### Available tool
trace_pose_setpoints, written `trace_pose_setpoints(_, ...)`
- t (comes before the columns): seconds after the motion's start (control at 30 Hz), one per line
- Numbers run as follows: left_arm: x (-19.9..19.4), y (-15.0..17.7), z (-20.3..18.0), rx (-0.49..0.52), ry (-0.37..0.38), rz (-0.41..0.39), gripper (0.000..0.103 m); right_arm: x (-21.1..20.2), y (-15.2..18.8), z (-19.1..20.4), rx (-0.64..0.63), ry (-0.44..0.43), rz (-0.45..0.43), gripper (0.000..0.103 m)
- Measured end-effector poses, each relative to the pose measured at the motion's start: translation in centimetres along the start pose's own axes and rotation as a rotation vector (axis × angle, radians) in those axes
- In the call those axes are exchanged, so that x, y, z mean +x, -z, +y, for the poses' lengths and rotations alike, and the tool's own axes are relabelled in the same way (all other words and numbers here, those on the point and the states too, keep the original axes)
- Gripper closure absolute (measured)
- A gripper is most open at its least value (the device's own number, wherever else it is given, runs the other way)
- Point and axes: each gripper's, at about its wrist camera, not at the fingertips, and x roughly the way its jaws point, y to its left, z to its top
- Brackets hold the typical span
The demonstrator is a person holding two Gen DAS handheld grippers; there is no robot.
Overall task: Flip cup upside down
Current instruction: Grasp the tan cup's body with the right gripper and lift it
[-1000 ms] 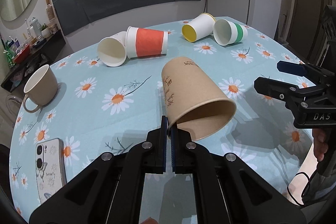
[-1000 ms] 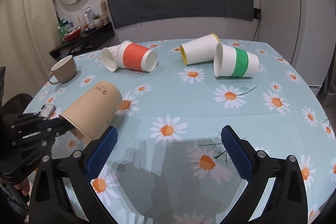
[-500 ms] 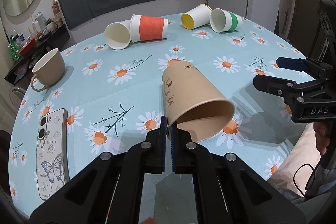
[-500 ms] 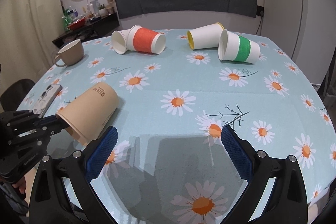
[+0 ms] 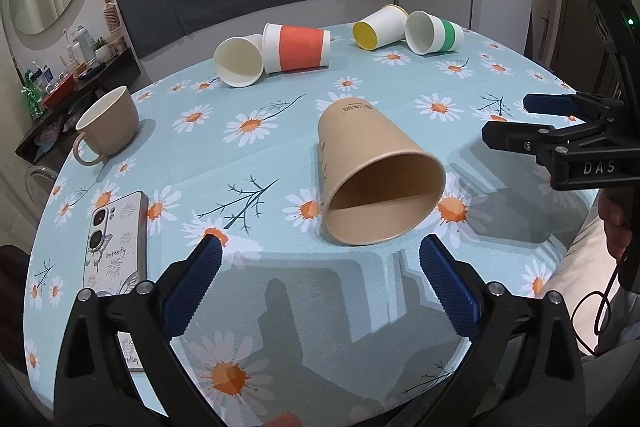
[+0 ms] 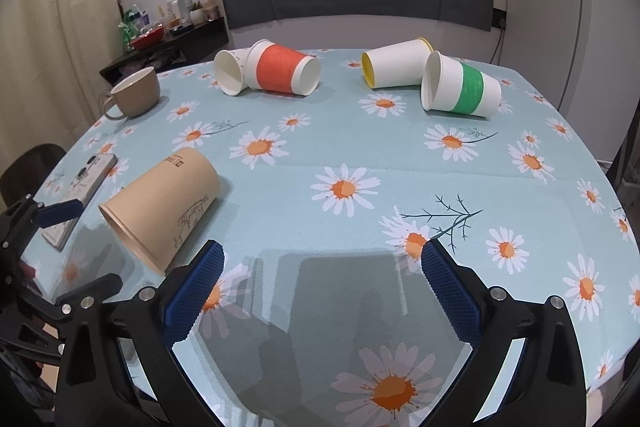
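A brown paper cup (image 5: 372, 171) lies on its side on the daisy tablecloth (image 5: 260, 187), its mouth turned toward the left wrist camera. My left gripper (image 5: 318, 251) sits just in front of the rim with its jaws opening wide; no pad touches the cup. In the right wrist view the same cup (image 6: 160, 211) rests at the left, close to the left gripper's blue fingertip (image 6: 60, 211). My right gripper (image 6: 322, 255) hovers open over bare cloth, nothing between its fingers.
Several paper cups lie on their sides at the far edge: white (image 5: 238, 61), orange-banded (image 5: 298, 47), yellow-lined (image 5: 378, 29), green-banded (image 5: 434, 33). A beige mug (image 5: 108, 125) and a phone (image 5: 114, 239) sit at the left. A person's hand (image 5: 616, 227) holds the right gripper.
The left gripper's jaws went from shut on the brown cup's rim to wide apart. The cup dropped from its tilted hold and now lies on the cloth.
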Motion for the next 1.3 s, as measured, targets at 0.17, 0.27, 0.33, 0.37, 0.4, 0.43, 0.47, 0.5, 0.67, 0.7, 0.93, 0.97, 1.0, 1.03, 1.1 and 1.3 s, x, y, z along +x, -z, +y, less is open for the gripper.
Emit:
trace_pose_setpoints(0.17,-0.3,1.0,1.7,-0.013,-0.050,0.012,0.006,0.8,-0.2,0.4,-0.007,0.019,0.031,0.008)
trace_pose_setpoints(0.27,-0.6,1.5,2.8,-0.029,-0.077,0.013,0.006,1.0,-0.5,0.8,-0.023,0.023,0.039,0.008)
trace_pose_setpoints(0.33,-0.7,1.6,3.7,-0.042,-0.088,0.014,0.006,1.1,-0.8,1.2,-0.036,0.030,0.040,0.008)
trace_pose_setpoints(0.37,-0.8,1.7,4.0,-0.048,-0.093,0.014,0.006,1.1,-0.9,1.5,-0.043,0.031,0.041,0.008)
trace_pose_setpoints(0.4,-0.8,1.7,4.4,-0.054,-0.101,0.013,0.006,1.2,-1.0,1.7,-0.050,0.030,0.044,0.008)
trace_pose_setpoints(0.43,-0.9,1.8,4.7,-0.059,-0.107,0.011,0.006,1.2,-1.2,2.0,-0.057,0.026,0.047,0.008)
trace_pose_setpoints(0.47,-0.9,1.8,5.0,-0.066,-0.109,0.009,0.006,1.3,-1.4,2.2,-0.062,0.021,0.052,0.008)
trace_pose_setpoints(0.5,-0.9,1.9,5.3,-0.072,-0.112,0.007,0.006,1.3,-1.6,2.4,-0.067,0.017,0.056,0.008)
trace_pose_setpoints(0.67,-0.7,2.0,6.2,-0.086,-0.105,0.004,0.006,2.0,-3.0,3.3,-0.053,-0.005,0.100,0.008)
trace_pose_setpoints(0.7,-0.6,2.0,6.3,-0.084,-0.104,0.004,0.006,2.2,-3.3,3.3,-0.041,-0.019,0.112,0.008)
trace_pose_setpoints(0.93,0.1,2.0,6.5,-0.056,-0.073,0.011,0.006,4.3,-6.0,3.8,0.050,-0.158,0.243,0.008)
trace_pose_setpoints(0.97,0.3,1.9,6.5,-0.054,-0.070,0.012,0.006,4.6,-6.3,3.9,0.059,-0.177,0.268,0.008)
trace_pose_setpoints(1.0,0.4,1.8,6.6,-0.052,-0.065,0.012,0.006,4.9,-6.6,4.0,0.070,-0.193,0.290,0.008)
trace_pose_setpoints(1.03,0.5,1.8,6.6,-0.051,-0.059,0.012,0.006,5.2,-7.0,4.2,0.075,-0.209,0.312,0.008)
trace_pose_setpoints(1.1,0.7,1.6,6.6,-0.044,-0.055,0.010,0.006,6.1,-7.6,4.5,0.093,-0.248,0.363,0.008)
trace_pose_setpoints(1.3,1.0,1.3,7.0,-0.050,-0.021,0.016,0.006,8.4,-8.5,5.6,0.160,-0.369,0.498,0.008)
